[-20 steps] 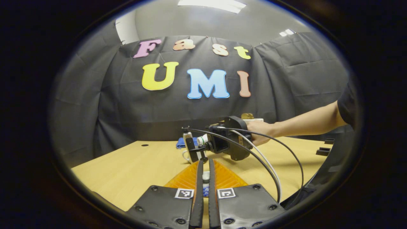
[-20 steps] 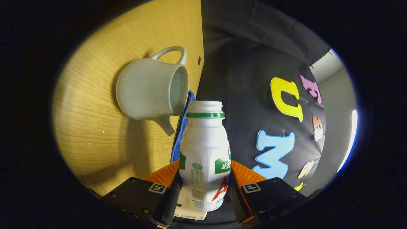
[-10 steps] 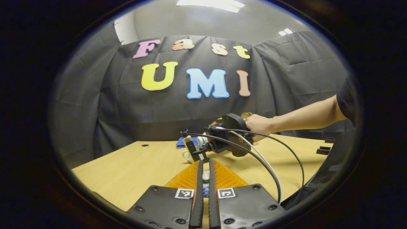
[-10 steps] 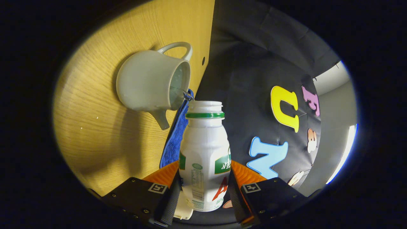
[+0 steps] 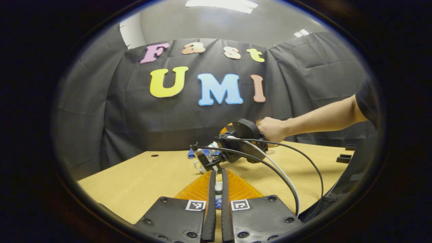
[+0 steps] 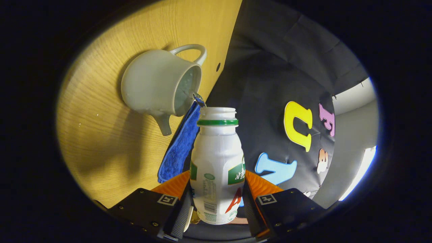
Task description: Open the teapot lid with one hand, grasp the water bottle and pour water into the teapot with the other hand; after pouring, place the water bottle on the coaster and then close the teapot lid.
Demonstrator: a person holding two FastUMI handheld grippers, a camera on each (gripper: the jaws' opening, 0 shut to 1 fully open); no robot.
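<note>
Right gripper (image 6: 216,199) clamped on tilted water bottle (image 6: 216,168), mouth just beside open teapot (image 6: 158,86) rim, blue cloth (image 6: 179,145) at table (image 6: 111,152) edge, left gripper (image 5: 216,189) fingers nearly closed on small pale object, identity unclear.

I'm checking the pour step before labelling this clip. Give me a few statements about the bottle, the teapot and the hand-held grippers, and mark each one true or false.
1. The right hand-held gripper grips the water bottle from both sides. True.
2. The water bottle's cap is screwed on. False: its mouth is open above the green ring.
3. The teapot has no lid on its opening. True.
4. A red cloth lies beside the teapot. False: the cloth is blue.
5. The left hand-held gripper has its fingers wide apart. False: they stand nearly together, with a small pale thing, too hidden to name, between them.
6. The teapot stands on a wooden table. True.
</note>
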